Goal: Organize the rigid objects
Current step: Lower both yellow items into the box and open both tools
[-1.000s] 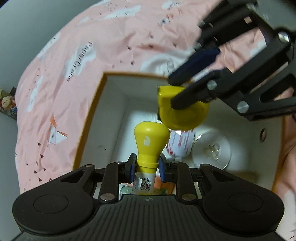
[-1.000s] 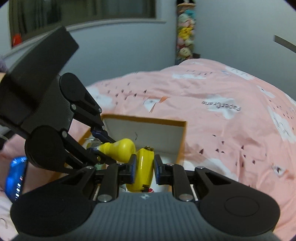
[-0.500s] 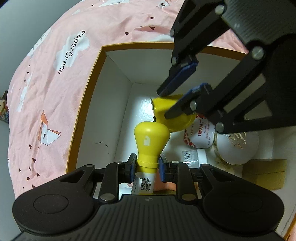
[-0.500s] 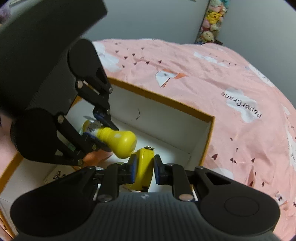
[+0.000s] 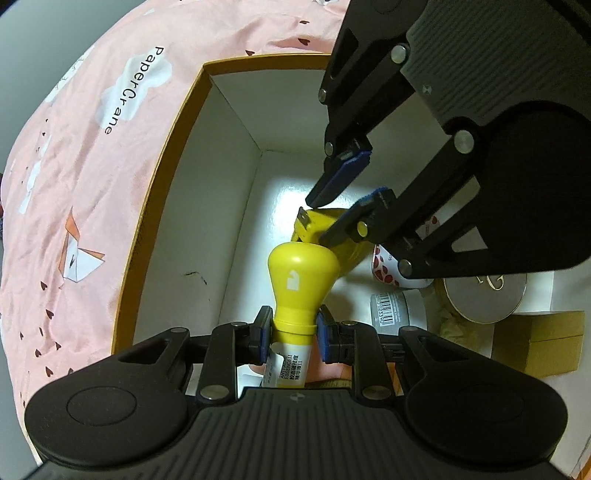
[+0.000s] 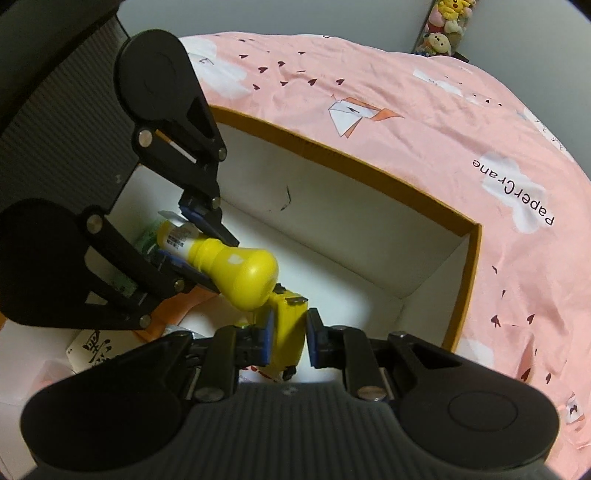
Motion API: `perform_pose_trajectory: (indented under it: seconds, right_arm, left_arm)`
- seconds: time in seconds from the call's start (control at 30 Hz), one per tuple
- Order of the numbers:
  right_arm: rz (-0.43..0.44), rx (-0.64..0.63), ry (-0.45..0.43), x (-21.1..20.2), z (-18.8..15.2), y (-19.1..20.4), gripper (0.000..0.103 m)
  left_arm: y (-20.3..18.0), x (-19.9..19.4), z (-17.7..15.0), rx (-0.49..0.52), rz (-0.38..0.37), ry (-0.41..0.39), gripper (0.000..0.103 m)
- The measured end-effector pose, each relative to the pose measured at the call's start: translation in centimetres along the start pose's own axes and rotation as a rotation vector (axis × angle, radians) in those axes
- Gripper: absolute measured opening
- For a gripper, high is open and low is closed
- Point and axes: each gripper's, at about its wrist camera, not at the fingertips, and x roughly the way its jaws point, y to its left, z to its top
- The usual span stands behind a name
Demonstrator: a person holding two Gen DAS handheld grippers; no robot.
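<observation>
My left gripper (image 5: pixel 291 326) is shut on the neck of a bottle with a bulbous yellow cap (image 5: pixel 301 269), held inside the orange-rimmed white box (image 5: pixel 173 155); the bottle also shows in the right wrist view (image 6: pixel 236 275). My right gripper (image 6: pixel 289 338) is low in the same box, around a yellow tape measure (image 6: pixel 286 326). Its jaws stand slightly apart, with a gap at the right pad. In the left wrist view the right gripper (image 5: pixel 343 205) hovers with parted fingers over the tape measure (image 5: pixel 321 225), which lies by the box floor.
The box (image 6: pixel 461 266) sits on a pink bedspread (image 5: pixel 74 184). Inside are a red-and-white tin (image 5: pixel 388 266), a round silver compact (image 5: pixel 484 295), a small barcoded jar (image 5: pixel 388 310) and a gold carton (image 5: pixel 539 343). Plush toys (image 6: pixel 443 22) stand far back.
Both grippers have dropped deeper into the box. My right gripper's jaws have parted around the tape measure, which now rests low in the box. The left still holds its bottle.
</observation>
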Motion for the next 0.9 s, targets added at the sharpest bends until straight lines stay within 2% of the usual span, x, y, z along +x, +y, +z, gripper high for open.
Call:
perform_pose_trajectory:
  seconds: [0.07,0.23,0.33,0.47,0.7,0.8,0.9]
  right_arm:
    - [-0.019,-0.012,-0.002,0.1,0.1,0.1,0.013]
    - [-0.065,-0.027,-0.018,-0.4,0.3,0.0,0.014]
    - [-0.101,-0.045,-0.044,-1.4,0.2,0.1,0.018]
    - [-0.122,-0.053,-0.062,-2.3,-0.1,0.0,0.029]
    - [-0.118,-0.050,-0.062,-2.5,-0.7,-0.1,0.033]
    - [-0.117,-0.052,-0.066,-2.5,-0.8,-0.2,0.034]
    - [-0.114,-0.047,-0.069,-2.4,-0.7,-0.3,0.036]
  left_arm:
    - [0.1,-0.1,0.0,-0.004,-0.002,-0.002,0.028]
    - [0.7,0.0,0.3,-0.003,-0.001,-0.005,0.028]
    - [0.2,0.8,0.3,0.026,-0.003,0.006,0.028]
    - [0.0,1.2,0.9,0.040,-0.007,0.026,0.028]
    - [-0.2,1.8,1.4,0.034,-0.036,0.034,0.028]
    - [-0.1,1.7,1.5,0.033,-0.046,0.038,0.031]
    - [-0.1,1.5,1.4,0.028,-0.053,0.034,0.046]
